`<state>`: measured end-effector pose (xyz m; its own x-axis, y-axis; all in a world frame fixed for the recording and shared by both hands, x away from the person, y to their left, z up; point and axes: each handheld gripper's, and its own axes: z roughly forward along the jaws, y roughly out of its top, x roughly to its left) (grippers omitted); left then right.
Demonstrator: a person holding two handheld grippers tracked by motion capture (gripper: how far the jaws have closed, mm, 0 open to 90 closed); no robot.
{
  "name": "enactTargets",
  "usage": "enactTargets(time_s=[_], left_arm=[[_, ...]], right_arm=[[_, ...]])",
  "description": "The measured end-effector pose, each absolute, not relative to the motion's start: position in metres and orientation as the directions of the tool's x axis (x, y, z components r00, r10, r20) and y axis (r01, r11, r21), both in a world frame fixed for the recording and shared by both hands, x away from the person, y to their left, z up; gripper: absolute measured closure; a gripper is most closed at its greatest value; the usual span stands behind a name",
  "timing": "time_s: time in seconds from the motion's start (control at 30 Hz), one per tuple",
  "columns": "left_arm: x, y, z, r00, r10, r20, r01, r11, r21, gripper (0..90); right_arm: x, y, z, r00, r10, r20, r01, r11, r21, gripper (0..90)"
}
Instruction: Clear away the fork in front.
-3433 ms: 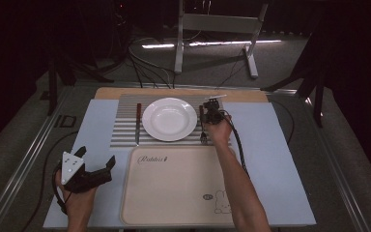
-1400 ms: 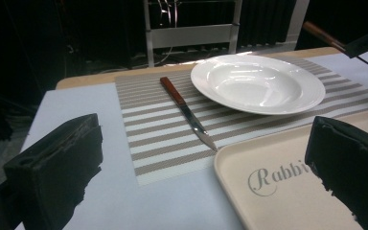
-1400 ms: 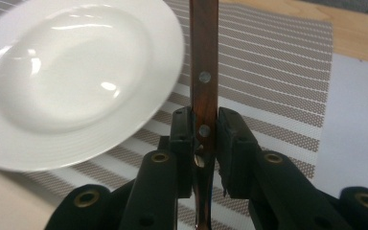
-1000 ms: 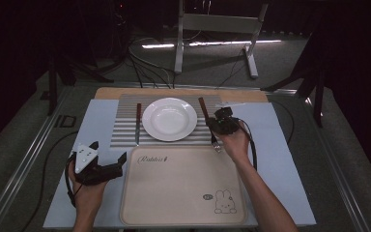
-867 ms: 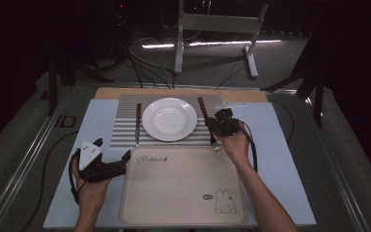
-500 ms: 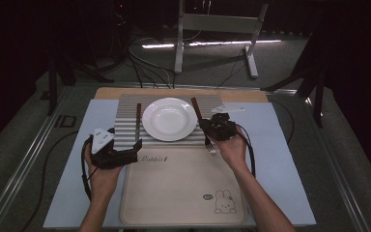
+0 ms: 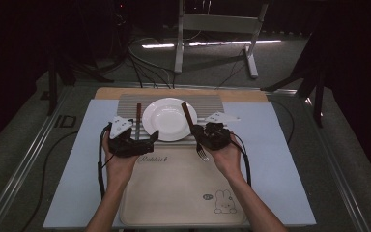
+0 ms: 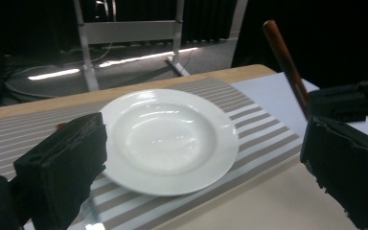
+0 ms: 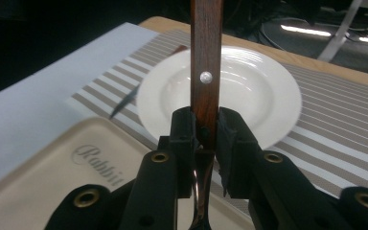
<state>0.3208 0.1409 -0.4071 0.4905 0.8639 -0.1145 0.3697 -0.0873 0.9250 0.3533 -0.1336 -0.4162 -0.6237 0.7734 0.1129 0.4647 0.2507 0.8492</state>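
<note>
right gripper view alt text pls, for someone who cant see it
The right tool is shut on a fork by its dark wooden handle, which rises up the middle of the picture. Behind it a white plate sits on a striped placemat, with a cream tray marked "Rabbit" at lower left.

My left gripper (image 7: 147, 138) has moved from the near left of the table up to the white round plate (image 7: 169, 118), and its open jaws now sit by the rim. My right gripper (image 7: 207, 137) has pulled the brown-handled fork (image 7: 192, 126) back toward the cream tray (image 7: 183, 193), and the fork now stands more upright than before.
</note>
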Motion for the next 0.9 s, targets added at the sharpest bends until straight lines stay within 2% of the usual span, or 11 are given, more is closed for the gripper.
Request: enactTargets(time_s=[0.23,0.33,0.47,0.53,0.7,0.73,0.83,0.9], left_arm=[[0.330,0.118,-0.402,0.540,0.832,-0.127,0.363,-0.095,0.927,5.0],[0.333,0.108,-0.401,0.560,0.816,-0.144,0.365,-0.087,0.927,10.0],[0.338,0.098,-0.401,0.576,0.797,-0.183,0.385,-0.067,0.920,24.1],[0.341,0.096,-0.404,0.609,0.758,-0.235,0.407,-0.044,0.912,43.4],[0.342,0.090,-0.407,0.631,0.729,-0.266,0.414,-0.026,0.910,58.4],[0.342,0.090,-0.408,0.633,0.725,-0.272,0.415,-0.021,0.910,65.0],[0.342,0.090,-0.408,0.653,0.693,-0.305,0.422,0.001,0.906,76.3],[0.342,0.090,-0.407,0.662,0.685,-0.304,0.420,-0.003,0.908,80.2]], right_arm=[[0.344,-0.125,-0.415,-0.648,0.754,0.113,0.440,0.249,0.863,77.8],[0.340,-0.120,-0.415,-0.658,0.745,0.109,0.429,0.252,0.867,77.8],[0.335,-0.114,-0.414,-0.673,0.733,0.099,0.410,0.258,0.875,77.9],[0.333,-0.112,-0.413,-0.678,0.729,0.096,0.401,0.257,0.879,77.9],[0.329,-0.107,-0.412,-0.692,0.716,0.095,0.388,0.258,0.885,77.8],[0.329,-0.107,-0.412,-0.695,0.712,0.095,0.384,0.257,0.887,77.8],[0.327,-0.106,-0.412,-0.697,0.711,0.095,0.380,0.253,0.890,77.8],[0.327,-0.106,-0.412,-0.697,0.711,0.095,0.379,0.253,0.890,77.8]])
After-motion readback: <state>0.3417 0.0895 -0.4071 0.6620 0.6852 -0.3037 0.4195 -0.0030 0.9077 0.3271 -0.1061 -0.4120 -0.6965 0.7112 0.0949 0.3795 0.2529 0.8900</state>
